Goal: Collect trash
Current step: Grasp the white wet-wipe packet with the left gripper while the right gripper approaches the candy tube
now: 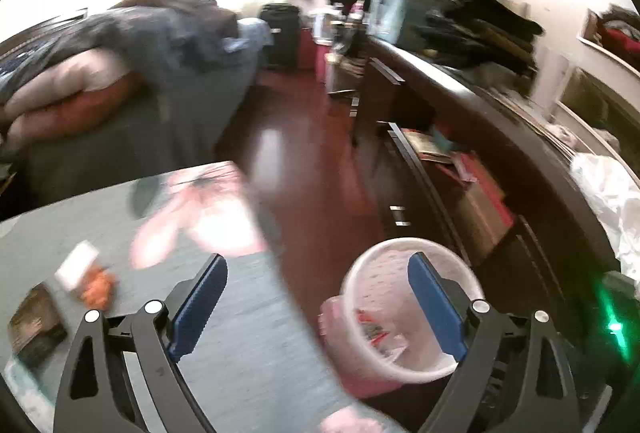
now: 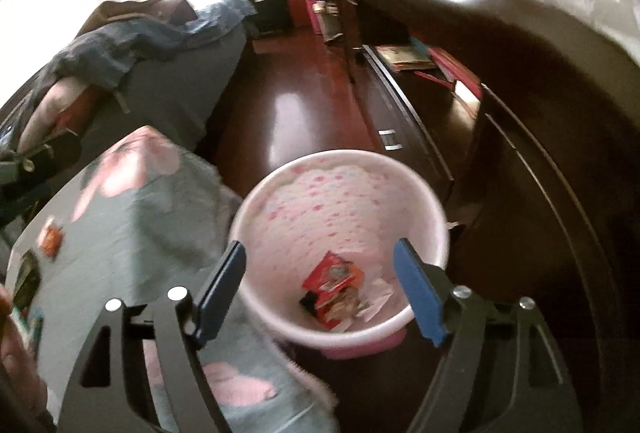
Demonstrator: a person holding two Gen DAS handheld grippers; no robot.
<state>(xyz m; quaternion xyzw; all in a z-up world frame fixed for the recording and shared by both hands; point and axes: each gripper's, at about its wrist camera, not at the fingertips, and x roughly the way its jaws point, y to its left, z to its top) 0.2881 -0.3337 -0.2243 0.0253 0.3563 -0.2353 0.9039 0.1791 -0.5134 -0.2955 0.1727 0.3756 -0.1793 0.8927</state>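
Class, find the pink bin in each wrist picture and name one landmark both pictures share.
Left wrist: pink bin at lower right, behind the right blue finger.
Right wrist: pink bin at lower centre, between the open jaws.
Shared landmark: grey flowered cloth left of the bin.

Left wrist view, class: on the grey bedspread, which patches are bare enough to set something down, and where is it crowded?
Bare grey bedspread lies between the open left claw and the pink flower print. Crowded: the left edge, with the white card, orange wrapper and dark packet. The pink bin stands beyond the bed's right edge.
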